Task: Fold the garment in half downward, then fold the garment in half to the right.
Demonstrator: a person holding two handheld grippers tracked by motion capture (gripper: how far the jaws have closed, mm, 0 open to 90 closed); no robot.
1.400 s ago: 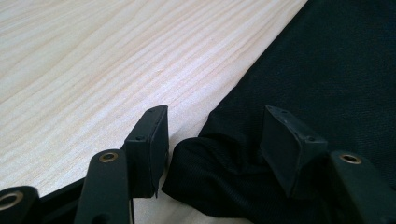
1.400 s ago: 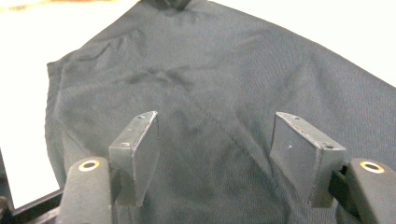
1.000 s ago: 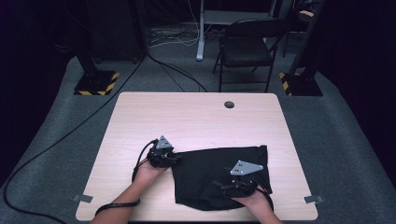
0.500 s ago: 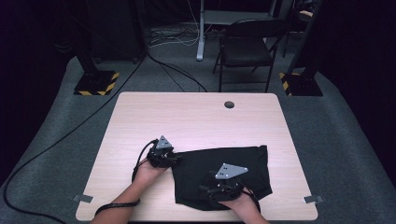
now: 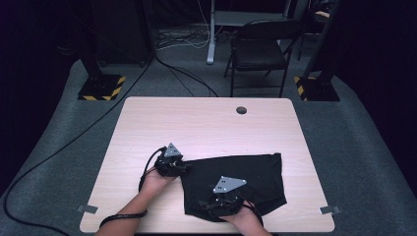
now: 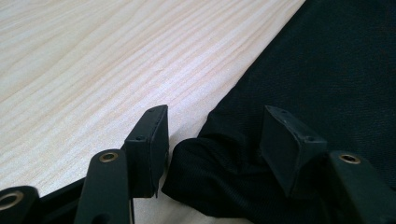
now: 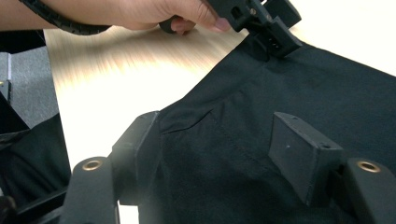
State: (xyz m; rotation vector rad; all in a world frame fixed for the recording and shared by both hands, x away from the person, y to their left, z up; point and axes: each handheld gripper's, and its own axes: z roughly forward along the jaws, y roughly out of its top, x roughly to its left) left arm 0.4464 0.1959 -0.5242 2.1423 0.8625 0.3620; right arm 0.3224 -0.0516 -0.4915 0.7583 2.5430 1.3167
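Note:
A black cloth [image 5: 255, 177] lies flat on the near right part of the wooden table [image 5: 206, 123]. My left gripper [image 5: 184, 167] rests at the cloth's far-left corner. In the left gripper view its jaws [image 6: 215, 135] stand apart, with a bunched fold of the cloth [image 6: 219, 163] lying loose between them. My right gripper [image 5: 209, 201] hovers low over the cloth's near-left part. Its jaws [image 7: 219, 144] are open above the fabric [image 7: 303, 93], beside the cloth's left edge. Farther off in that view is the left gripper [image 7: 273, 35], held in a hand at the cloth's corner.
The table has a round cable hole [image 5: 241, 110] near its far edge and tape marks at both front corners [image 5: 88, 209]. Behind the table stands a folding chair [image 5: 258, 51]. A cable [image 5: 74, 142] runs across the grey floor on the left.
My right gripper has slid left across the cloth, from its right half toward its near-left part. The left gripper and the cloth have stayed put.

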